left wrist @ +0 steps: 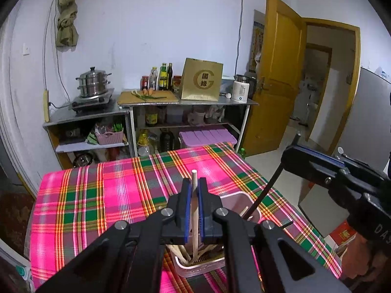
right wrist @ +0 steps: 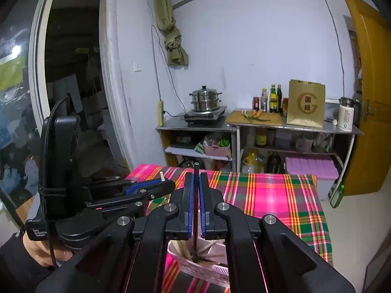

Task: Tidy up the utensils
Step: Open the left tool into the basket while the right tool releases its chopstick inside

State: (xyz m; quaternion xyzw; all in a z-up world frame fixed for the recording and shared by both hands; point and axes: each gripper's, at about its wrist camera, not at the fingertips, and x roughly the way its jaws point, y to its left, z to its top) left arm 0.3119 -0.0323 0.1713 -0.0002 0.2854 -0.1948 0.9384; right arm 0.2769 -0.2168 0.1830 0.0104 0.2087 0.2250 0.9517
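Left gripper (left wrist: pixel 194 185): jaws clamped on a pale wooden chopstick (left wrist: pixel 194 216), held near upright, its lower end down among the other chopsticks inside the pink utensil basket (left wrist: pixel 240 199) and its top standing clear above the blue pads. Right gripper (right wrist: pixel 196 183): jaws clamped on a black chopstick (right wrist: pixel 196 219), likewise near upright, its lower end inside the same basket (right wrist: pixel 195 267). In the left wrist view the right gripper (left wrist: pixel 297 144) enters from the right, and the black chopstick (left wrist: pixel 265 190) slants down from it to the basket's right rim.

The basket stands on a table covered by a pink-and-green plaid cloth (left wrist: pixel 102 200), near the table's front edge. The cloth beyond and to the left of the basket is bare as far as the far edge. Past that edge a steel shelf unit (left wrist: pixel 151 105) stands against the wall, bearing a steamer pot (left wrist: pixel 92 83), a cutting board (left wrist: pixel 149 96), bottles (left wrist: pixel 163 77) and a gold paper bag (left wrist: pixel 201 79). To the table's right lies open tiled floor (left wrist: pixel 276 146) before an open yellow door (left wrist: pixel 278 73).
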